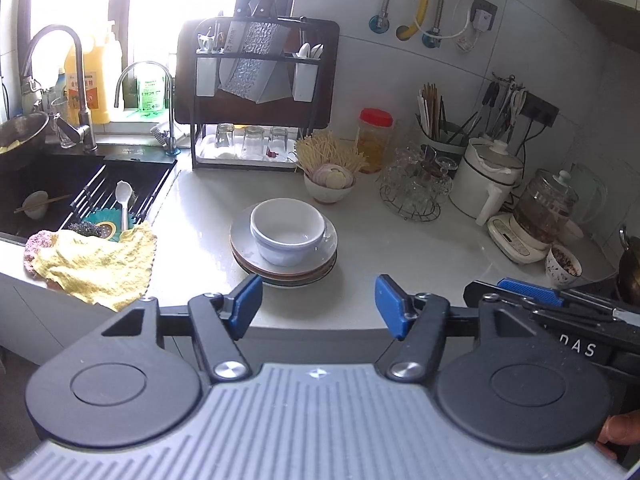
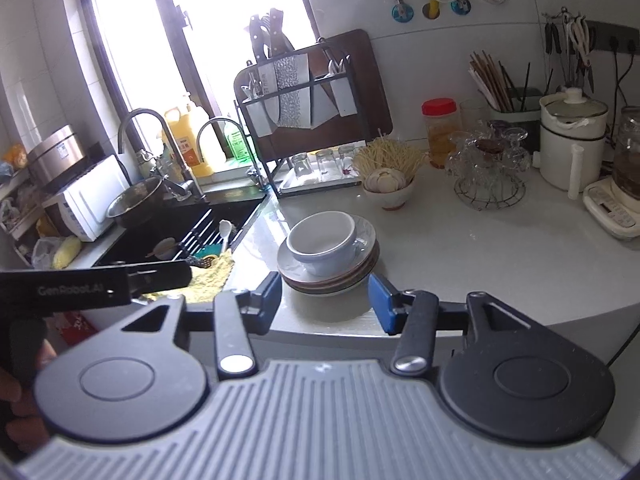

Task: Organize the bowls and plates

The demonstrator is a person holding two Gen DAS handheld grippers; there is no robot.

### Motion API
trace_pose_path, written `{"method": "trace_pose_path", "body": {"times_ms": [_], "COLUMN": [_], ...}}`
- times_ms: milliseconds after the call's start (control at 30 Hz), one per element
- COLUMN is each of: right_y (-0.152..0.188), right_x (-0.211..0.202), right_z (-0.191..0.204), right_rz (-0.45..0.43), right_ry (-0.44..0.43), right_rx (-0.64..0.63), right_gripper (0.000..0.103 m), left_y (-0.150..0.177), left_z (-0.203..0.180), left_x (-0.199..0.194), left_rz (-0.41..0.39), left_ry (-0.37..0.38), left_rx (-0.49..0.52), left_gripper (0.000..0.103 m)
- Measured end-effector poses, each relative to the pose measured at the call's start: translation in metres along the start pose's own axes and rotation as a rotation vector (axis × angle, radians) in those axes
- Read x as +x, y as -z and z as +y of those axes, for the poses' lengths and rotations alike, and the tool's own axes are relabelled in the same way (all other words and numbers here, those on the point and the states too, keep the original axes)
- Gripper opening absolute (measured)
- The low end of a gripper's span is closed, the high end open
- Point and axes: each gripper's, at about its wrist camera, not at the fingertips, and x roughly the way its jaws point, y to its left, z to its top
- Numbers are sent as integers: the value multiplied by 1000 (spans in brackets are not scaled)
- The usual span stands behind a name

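Observation:
A white bowl (image 1: 287,232) sits on a stack of several plates (image 1: 280,270) in the middle of the pale counter; the right wrist view shows the same bowl (image 2: 322,244) and plates (image 2: 332,278). My left gripper (image 1: 318,306) hovers at the counter's front edge, just short of the stack, open with nothing between its blue pads (image 1: 246,306). My right gripper (image 2: 324,306) is open too, empty, with the stack just beyond its pads (image 2: 380,308). Its fingers show at the right edge of the left wrist view, the left gripper's body at the left of the other.
A black sink (image 1: 48,192) with a small bowl, spoon and roll-up rack lies at left, a yellow cloth (image 1: 96,264) beside it. A knife and glass rack (image 1: 256,92), a bowl of onion and noodles (image 1: 330,182), a jar, a glass stand (image 1: 416,188) and kettles line the back.

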Motion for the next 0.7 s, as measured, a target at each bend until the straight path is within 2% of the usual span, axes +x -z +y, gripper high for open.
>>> {"method": "trace_pose_path", "body": {"times_ms": [133, 233, 300, 400, 533, 633, 700], "right_y": [3, 2, 2, 1, 0, 0, -1], "right_x": [-5, -9, -13, -18, -23, -24, -23], "right_z": [-3, -4, -4, -4, -4, -6, -6], "right_rz": [-2, -5, -15, -27, -43, -46, -47], "right_ry": [26, 39, 45, 43, 35, 31, 28], "right_rx": [4, 1, -6, -22, -25, -23, -24], "right_gripper": [51, 54, 67, 70, 70, 71, 78], "left_y": [12, 19, 22, 21, 19, 19, 18], "left_z": [0, 2, 3, 2, 2, 1, 1], "left_x": [-4, -7, -10, -15, -20, -23, -24], "left_rz": [8, 6, 0, -19, -32, -37, -37], "left_ry": [11, 4, -7, -46, -102, -114, -120], "left_rx": [-16, -48, -63, -51, -33, -29, -29], "left_gripper": [75, 85, 90, 97, 99, 100, 100]}}
